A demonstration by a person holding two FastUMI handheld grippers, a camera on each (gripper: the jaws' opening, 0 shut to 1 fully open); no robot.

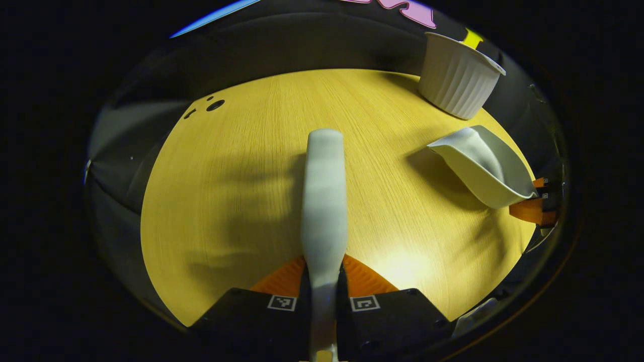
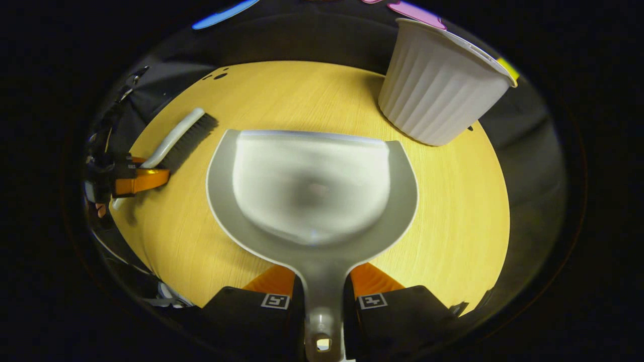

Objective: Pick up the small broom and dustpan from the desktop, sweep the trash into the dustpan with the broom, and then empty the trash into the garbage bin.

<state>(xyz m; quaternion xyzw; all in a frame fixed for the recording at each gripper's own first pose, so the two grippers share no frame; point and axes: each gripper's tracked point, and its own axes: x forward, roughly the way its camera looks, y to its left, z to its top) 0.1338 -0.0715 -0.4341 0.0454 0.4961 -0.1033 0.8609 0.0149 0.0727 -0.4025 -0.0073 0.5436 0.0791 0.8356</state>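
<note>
My left gripper (image 1: 324, 269) is shut on the white handle of the small broom (image 1: 324, 191), which points straight ahead over the yellow wooden table (image 1: 241, 201). The broom (image 2: 178, 136) shows dark bristles facing the table, with the left gripper (image 2: 143, 176) at its handle. My right gripper (image 2: 322, 276) is shut on the handle of the grey-white dustpan (image 2: 312, 186). To the broom's right, the dustpan (image 1: 483, 166) hangs tilted, casting a shadow, with the right gripper (image 1: 536, 201) behind it. A few small dark bits (image 1: 215, 104) lie at the table's far left; these bits (image 2: 220, 76) are far from the pan.
A white ribbed bin (image 1: 455, 75) stands at the table's far right corner; the bin (image 2: 437, 85) is just beyond the dustpan's right front. The table's round edge drops to dark surroundings on all sides.
</note>
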